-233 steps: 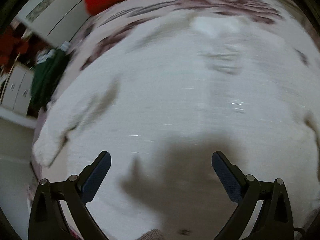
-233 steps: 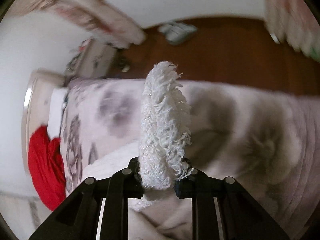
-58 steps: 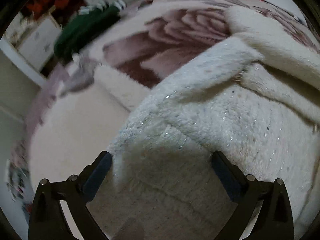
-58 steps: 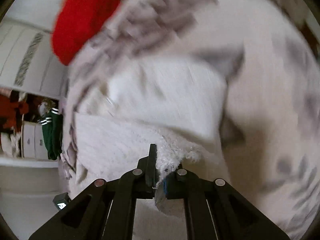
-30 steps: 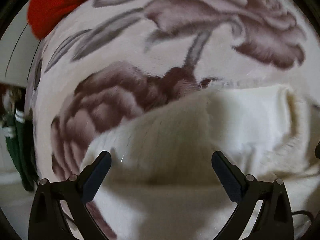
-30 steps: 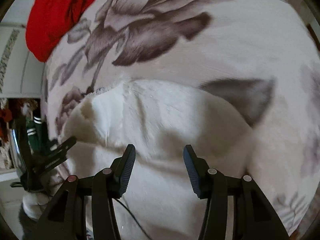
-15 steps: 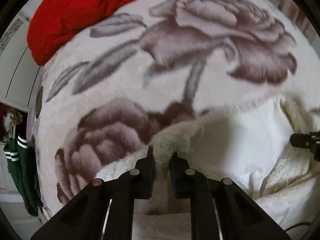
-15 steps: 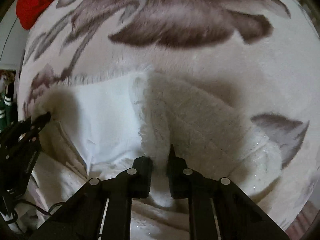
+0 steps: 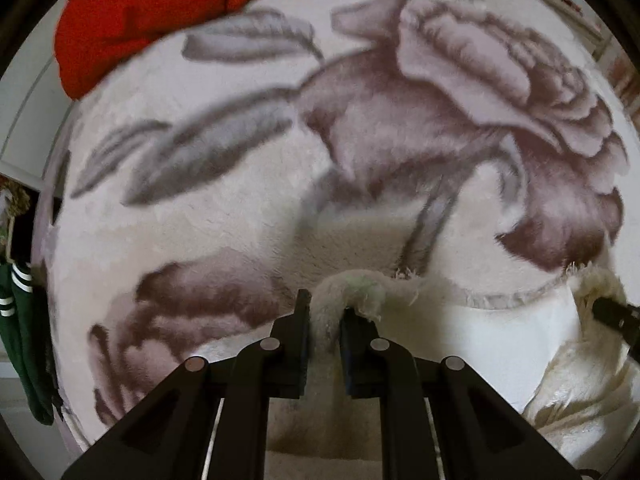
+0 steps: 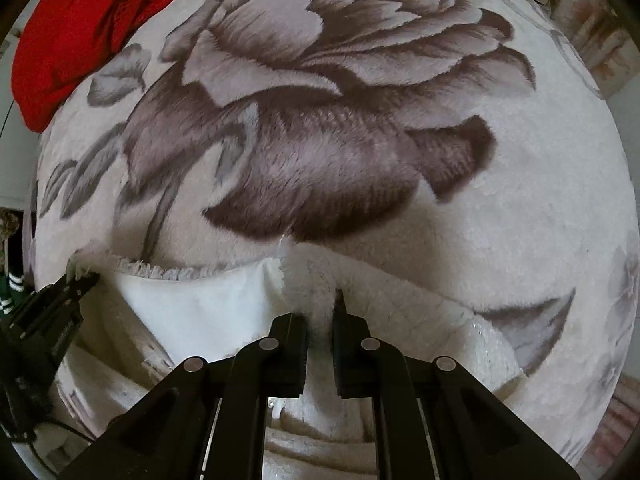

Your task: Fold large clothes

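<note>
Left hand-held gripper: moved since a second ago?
Yes. The left hand-held gripper, open over the white garment then, has closed on its fuzzy edge. Against the blanket's rose print, its view has shifted away from the red cloth.

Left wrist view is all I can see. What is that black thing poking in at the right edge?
Observer: That is the right gripper. Its own camera shows it shut on the fluffy edge of the white garment.
Visitor: Does the garment go on past it?
Observer: Yes. Its fluffy side spreads rightward over the flowered blanket, reaching a grey leaf in the print.
Visitor: And how does my gripper look from there?
Observer: The left gripper shows side-on at the left edge. Its jaws have just closed on a frayed corner of the garment.
</note>
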